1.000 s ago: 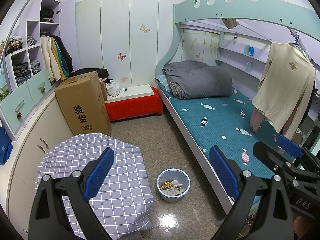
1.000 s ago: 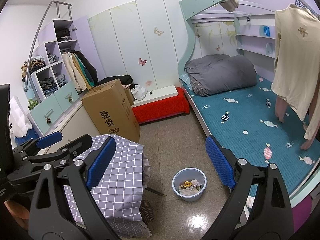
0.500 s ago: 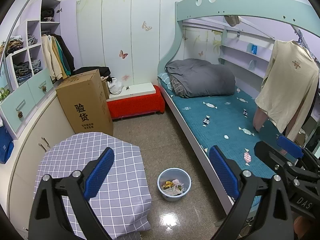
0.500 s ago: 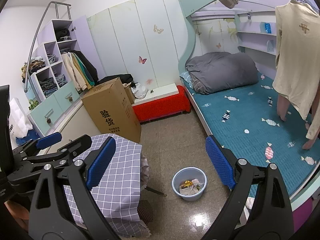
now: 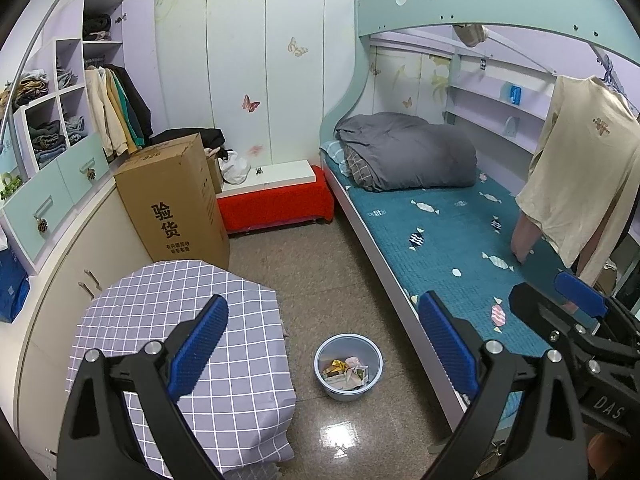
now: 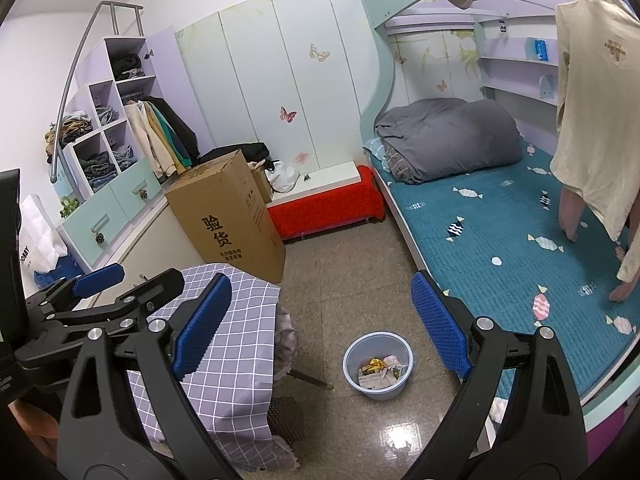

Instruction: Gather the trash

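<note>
Both hand-held grippers, left [image 5: 322, 344] and right [image 6: 322, 324], hung wide and empty above the bin [image 5: 347, 366] on the near floor, which already held wrappers [image 5: 346, 371]; no loose trash showed elsewhere.

Pale blue bin [image 5: 347, 364] holding yellow, white and pink trash [image 5: 346, 372]. Lilac, white-checked cloth [image 5: 176, 344] over worktop. Teal bedsheet [image 5: 460, 236] with candy print; grey quilt [image 5: 408, 156]. Red bench cover [image 5: 276, 206]. Brown carton [image 5: 172, 200]. Blue-padded black tongs [image 5: 324, 348].
</note>
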